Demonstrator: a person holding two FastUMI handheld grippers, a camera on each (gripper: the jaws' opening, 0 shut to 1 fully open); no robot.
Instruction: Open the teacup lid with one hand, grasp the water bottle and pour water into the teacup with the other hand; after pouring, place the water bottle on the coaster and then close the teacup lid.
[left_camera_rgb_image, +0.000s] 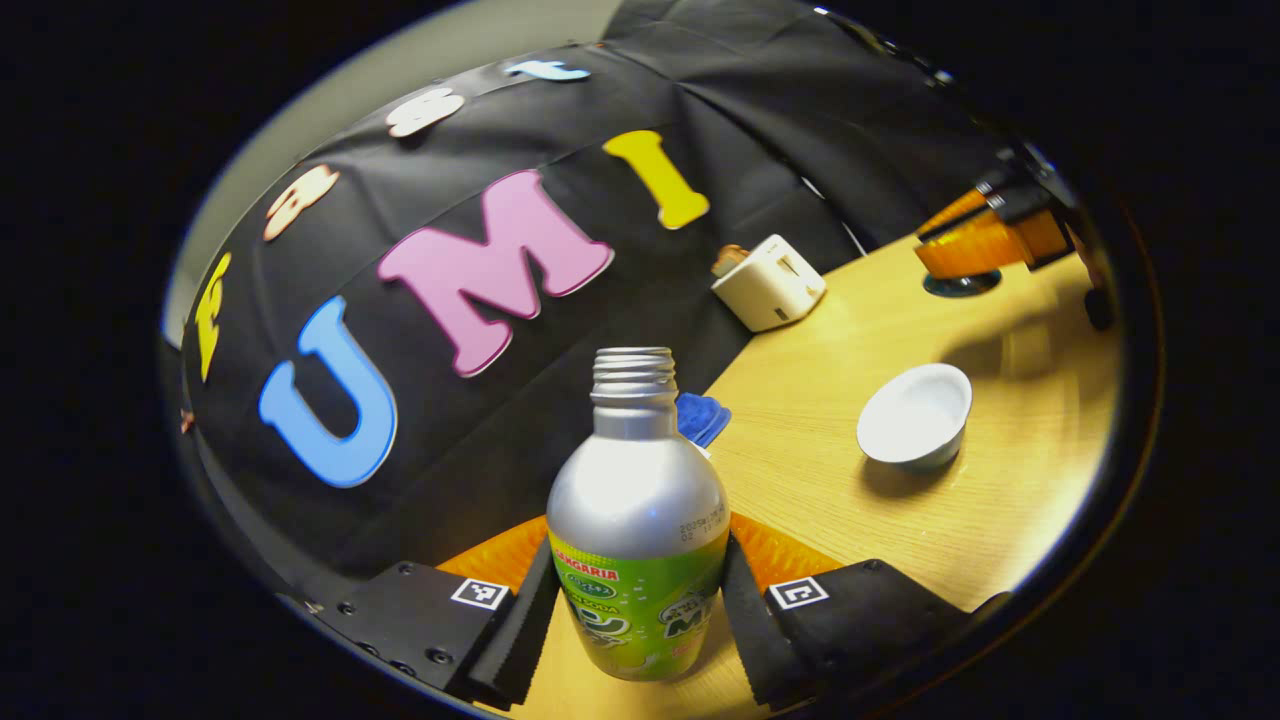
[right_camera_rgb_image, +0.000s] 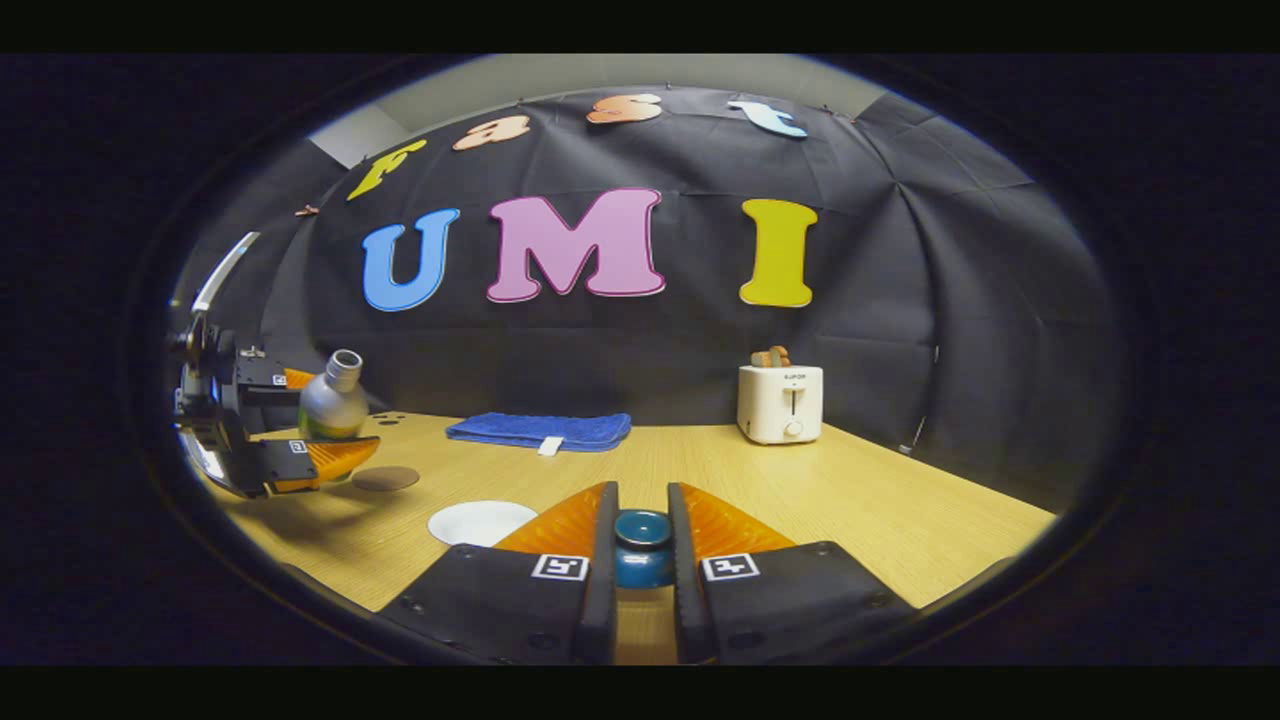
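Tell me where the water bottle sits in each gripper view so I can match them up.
Left gripper view: water bottle bottom centre, uncapped, clamped between the left gripper fingers.
Right gripper view: bottle far left, held tilted above the table near the brown coaster.
Shared landmark: white toaster by the back wall.

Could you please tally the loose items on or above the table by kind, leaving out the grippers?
Water bottle: 1
Teacup: 1
Teacup lid: 1
Coaster: 1
Blue towel: 1
Toaster: 1
Total: 6
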